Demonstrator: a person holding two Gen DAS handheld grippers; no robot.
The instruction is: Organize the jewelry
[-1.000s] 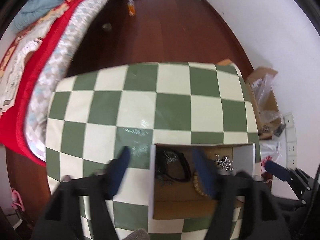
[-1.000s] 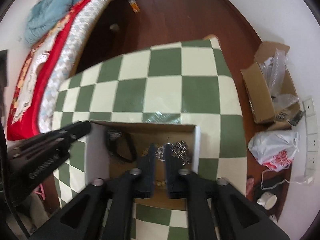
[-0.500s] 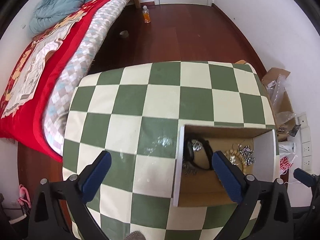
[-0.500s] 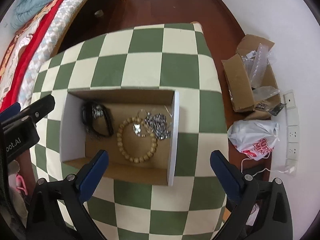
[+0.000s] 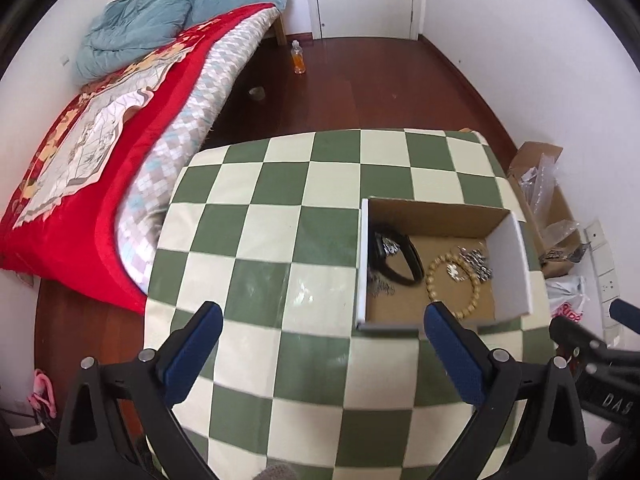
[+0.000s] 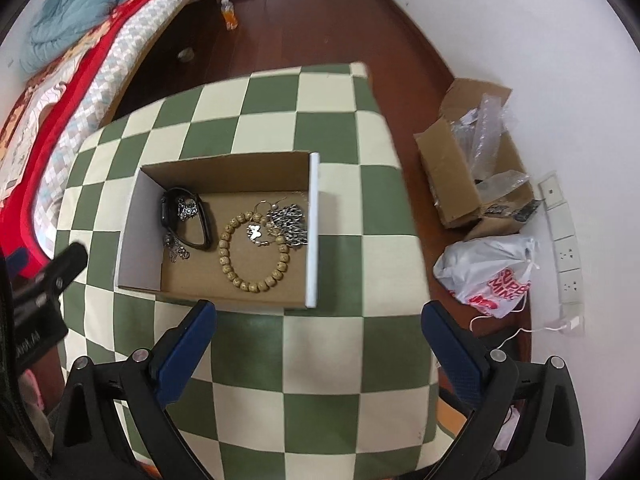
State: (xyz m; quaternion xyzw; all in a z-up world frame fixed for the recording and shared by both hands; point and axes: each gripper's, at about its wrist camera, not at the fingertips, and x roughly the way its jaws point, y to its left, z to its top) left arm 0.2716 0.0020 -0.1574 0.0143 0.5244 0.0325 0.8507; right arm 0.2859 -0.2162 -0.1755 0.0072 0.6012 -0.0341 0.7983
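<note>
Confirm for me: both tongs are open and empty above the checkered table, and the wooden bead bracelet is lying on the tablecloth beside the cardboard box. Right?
Not quite. The wooden bead bracelet lies inside the cardboard box, on its floor between the black band and the silver chain pile, not on the tablecloth. The right wrist view shows it. The rest holds: left tongs and right tongs are open and empty.
</note>
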